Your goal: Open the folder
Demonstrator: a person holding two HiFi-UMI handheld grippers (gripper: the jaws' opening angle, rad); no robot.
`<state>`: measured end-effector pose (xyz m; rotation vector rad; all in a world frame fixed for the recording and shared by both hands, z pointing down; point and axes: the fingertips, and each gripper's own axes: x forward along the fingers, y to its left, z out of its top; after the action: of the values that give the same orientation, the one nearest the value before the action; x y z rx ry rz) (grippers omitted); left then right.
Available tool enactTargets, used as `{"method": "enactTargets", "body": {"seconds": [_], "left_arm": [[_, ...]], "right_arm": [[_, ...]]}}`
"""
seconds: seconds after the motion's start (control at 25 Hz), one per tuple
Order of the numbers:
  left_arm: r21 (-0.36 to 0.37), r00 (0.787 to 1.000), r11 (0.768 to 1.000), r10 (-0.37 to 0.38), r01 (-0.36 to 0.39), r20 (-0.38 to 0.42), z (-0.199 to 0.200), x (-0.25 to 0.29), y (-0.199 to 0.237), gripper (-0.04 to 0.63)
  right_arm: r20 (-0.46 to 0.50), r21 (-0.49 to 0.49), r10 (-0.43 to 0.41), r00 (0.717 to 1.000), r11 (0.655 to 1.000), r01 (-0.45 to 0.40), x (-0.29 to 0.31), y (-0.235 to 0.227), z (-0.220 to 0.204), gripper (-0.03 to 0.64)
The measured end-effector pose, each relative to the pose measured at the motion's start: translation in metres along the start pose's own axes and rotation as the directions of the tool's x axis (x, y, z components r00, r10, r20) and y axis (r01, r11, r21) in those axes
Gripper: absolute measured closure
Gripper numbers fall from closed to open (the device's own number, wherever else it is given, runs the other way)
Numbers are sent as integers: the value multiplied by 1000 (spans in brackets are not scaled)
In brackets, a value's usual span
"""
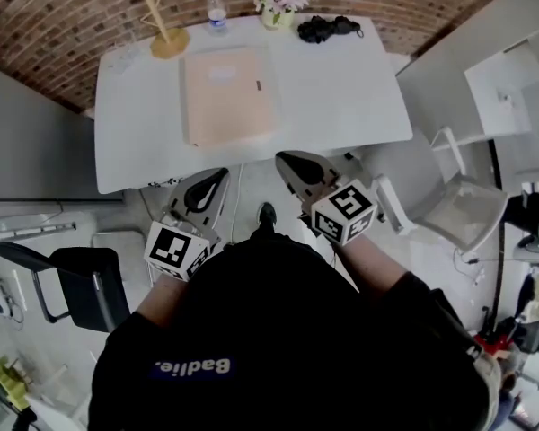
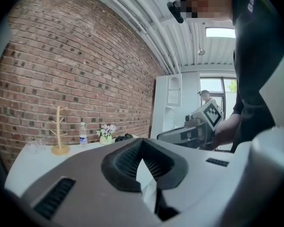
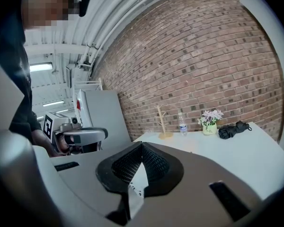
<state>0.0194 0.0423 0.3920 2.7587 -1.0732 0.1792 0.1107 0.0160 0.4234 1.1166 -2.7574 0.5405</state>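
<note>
Head view: the beige folder (image 1: 229,97) lies flat and closed on the white table (image 1: 341,97), left of centre. Along the far edge stand a wooden mug tree (image 1: 162,25), a water bottle (image 1: 216,12), a flower pot (image 1: 278,7) and a black bundle (image 1: 328,28). The left gripper (image 1: 211,182) and right gripper (image 1: 292,162) are held just short of the table's near edge, well apart from the folder.

Left gripper view: the jaws are clenched tip to tip with nothing between them. The brick wall (image 2: 75,70) rises behind the table.

Right gripper view: the jaws are likewise pressed together and empty, aimed over the table.
</note>
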Motion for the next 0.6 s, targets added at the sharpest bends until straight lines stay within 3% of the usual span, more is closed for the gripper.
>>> {"method": "enactTargets", "body": {"seconds": [0.28,0.6], "left_arm": [[19,996,997,72,-71,-50,-14,57,31,592],[62,989,992,118,-112,-89,-30,99,58,592]], "right_arm": [[-52,66,3,999,998,0,28,-75,-17,588],[-123,85,15,992,996,-4,68,-124,-43,588]]}}
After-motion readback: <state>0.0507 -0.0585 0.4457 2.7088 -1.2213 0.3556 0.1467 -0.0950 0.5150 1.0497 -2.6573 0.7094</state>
